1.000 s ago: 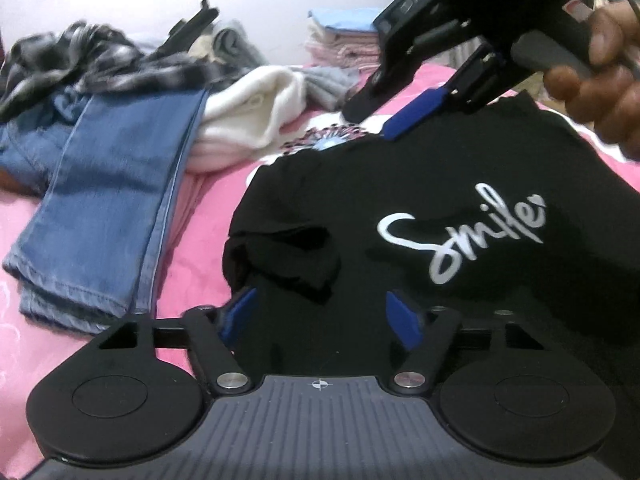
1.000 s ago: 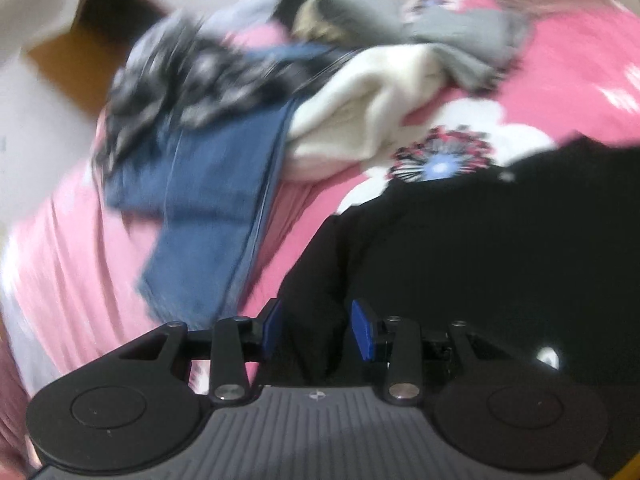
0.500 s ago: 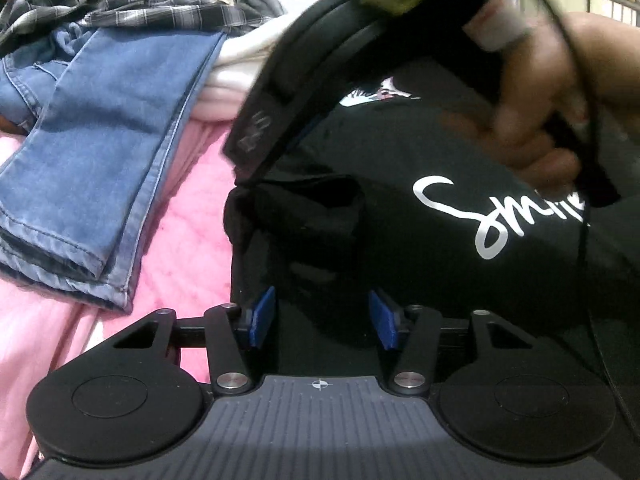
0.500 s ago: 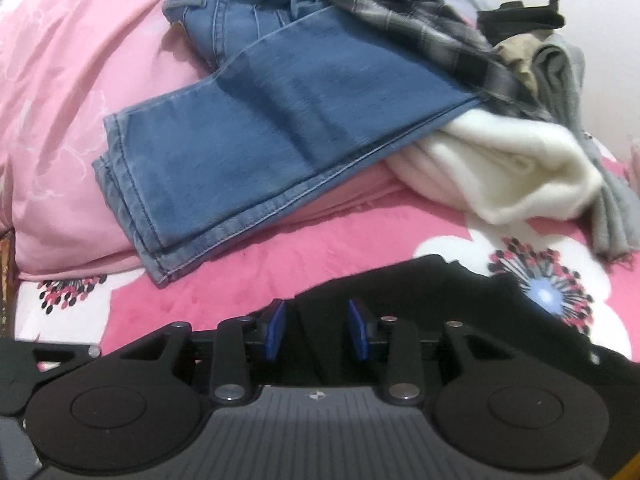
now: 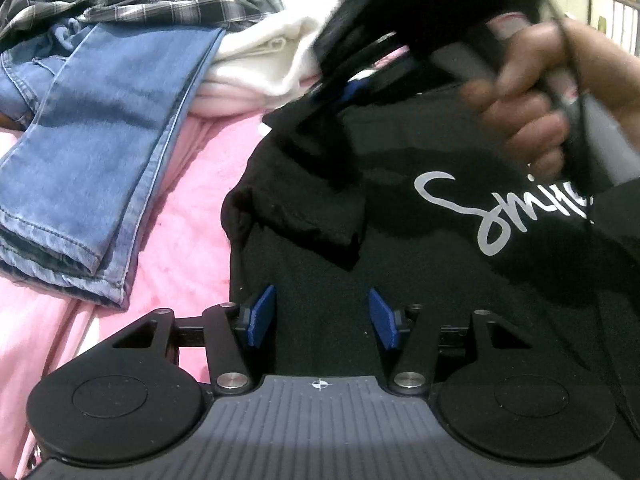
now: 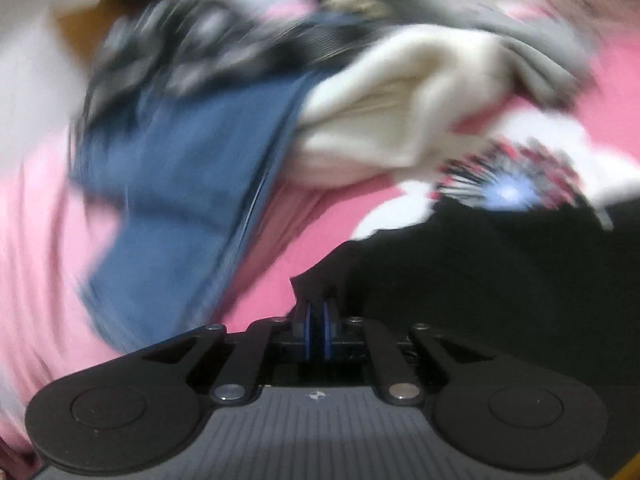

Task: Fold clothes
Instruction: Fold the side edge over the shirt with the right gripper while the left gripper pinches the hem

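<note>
Two grippers on one black cotton T-shirt with white script lettering (image 5: 460, 240), which lies spread on a pink floral bedspread (image 5: 188, 208). Left gripper (image 5: 322, 318): blue pads (image 5: 262, 314) wide apart, hovering over the shirt's lower body, nothing between them. Right gripper (image 6: 316, 330): pads pinched together on a corner of the black fabric at the shirt's edge, beside bare pink bedding; that view is motion-blurred. In the left view the right gripper (image 5: 340, 92) appears blurred at upper right, gripped by a hand (image 5: 560, 92), with a dark flap of shirt lifted under its tip. One short sleeve (image 5: 304, 216) lies folded in over the shirt body. Left of the shirt: blue denim jeans (image 5: 100, 140), a dark plaid shirt (image 5: 120, 4) on top of them, a cream fleece garment (image 5: 260, 60) and a grey garment (image 6: 532, 44) just beside.
</note>
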`<state>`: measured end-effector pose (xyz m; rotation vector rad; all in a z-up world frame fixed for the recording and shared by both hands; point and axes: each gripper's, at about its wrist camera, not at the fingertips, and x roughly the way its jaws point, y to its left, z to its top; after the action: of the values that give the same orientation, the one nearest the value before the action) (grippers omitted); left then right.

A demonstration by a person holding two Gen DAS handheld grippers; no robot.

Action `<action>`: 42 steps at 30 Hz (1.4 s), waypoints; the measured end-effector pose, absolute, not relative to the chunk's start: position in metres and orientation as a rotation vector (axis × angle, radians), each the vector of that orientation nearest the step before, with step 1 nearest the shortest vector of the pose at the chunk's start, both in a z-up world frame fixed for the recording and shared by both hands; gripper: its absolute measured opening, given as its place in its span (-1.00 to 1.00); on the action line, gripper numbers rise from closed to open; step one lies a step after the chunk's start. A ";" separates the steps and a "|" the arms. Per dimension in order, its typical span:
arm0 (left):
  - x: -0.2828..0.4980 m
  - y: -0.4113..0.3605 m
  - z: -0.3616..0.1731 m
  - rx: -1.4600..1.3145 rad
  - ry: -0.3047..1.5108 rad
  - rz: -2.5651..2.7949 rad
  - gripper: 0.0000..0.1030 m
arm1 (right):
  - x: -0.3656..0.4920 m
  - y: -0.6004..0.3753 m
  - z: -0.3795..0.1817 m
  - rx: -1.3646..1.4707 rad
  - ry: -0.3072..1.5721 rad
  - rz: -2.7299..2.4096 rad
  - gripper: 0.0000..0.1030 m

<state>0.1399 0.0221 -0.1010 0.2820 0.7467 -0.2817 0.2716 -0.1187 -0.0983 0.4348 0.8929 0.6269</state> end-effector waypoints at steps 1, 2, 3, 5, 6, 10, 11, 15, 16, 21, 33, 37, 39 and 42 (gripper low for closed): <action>0.141 0.023 -0.101 0.284 0.746 -0.282 0.05 | 0.273 -0.133 -0.101 0.519 0.898 0.609 -0.88; 0.141 0.023 -0.101 0.287 0.745 -0.282 0.05 | 0.275 -0.148 -0.104 0.603 0.902 0.591 -0.88; 0.141 0.022 -0.101 0.289 0.743 -0.282 0.05 | 0.276 -0.163 -0.107 0.687 0.906 0.572 -0.88; 0.142 0.022 -0.102 0.292 0.739 -0.281 0.06 | 0.279 -0.192 -0.114 0.854 0.909 0.531 -0.88; 0.141 0.022 -0.102 0.296 0.736 -0.279 0.08 | 0.279 -0.203 -0.122 0.923 0.921 0.507 -0.88; 0.139 0.021 -0.100 0.311 0.723 -0.274 0.14 | 0.279 -0.225 -0.151 1.072 0.992 0.448 -0.82; 0.139 0.021 -0.098 0.311 0.716 -0.276 0.15 | 0.280 -0.229 -0.157 1.100 1.010 0.432 -0.80; 0.135 0.014 -0.087 0.318 0.664 -0.305 0.17 | 0.278 -0.235 -0.169 1.160 1.040 0.416 -0.72; 0.135 0.011 -0.084 0.322 0.647 -0.320 0.18 | 0.279 -0.233 -0.167 1.149 1.039 0.418 -0.68; 0.142 -0.014 -0.083 0.376 0.604 -0.384 0.12 | 0.284 -0.227 -0.161 1.090 1.038 0.429 -0.61; 0.171 -0.026 -0.102 0.383 0.627 -0.410 -0.29 | 0.289 -0.206 -0.139 0.790 1.015 0.433 -0.54; 0.174 -0.021 -0.104 0.335 0.640 -0.406 -0.44 | 0.291 -0.196 -0.134 0.706 0.997 0.430 -0.52; 0.174 -0.019 -0.103 0.318 0.640 -0.403 -0.55 | 0.291 -0.192 -0.132 0.674 0.986 0.427 -0.52; 0.175 -0.016 -0.102 0.294 0.638 -0.395 -0.69 | 0.291 -0.187 -0.129 0.641 0.971 0.415 -0.55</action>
<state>0.1754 -0.0156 -0.1018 0.2944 0.6384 -0.3954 0.2912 -0.1870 -0.1287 0.6406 0.9706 0.4153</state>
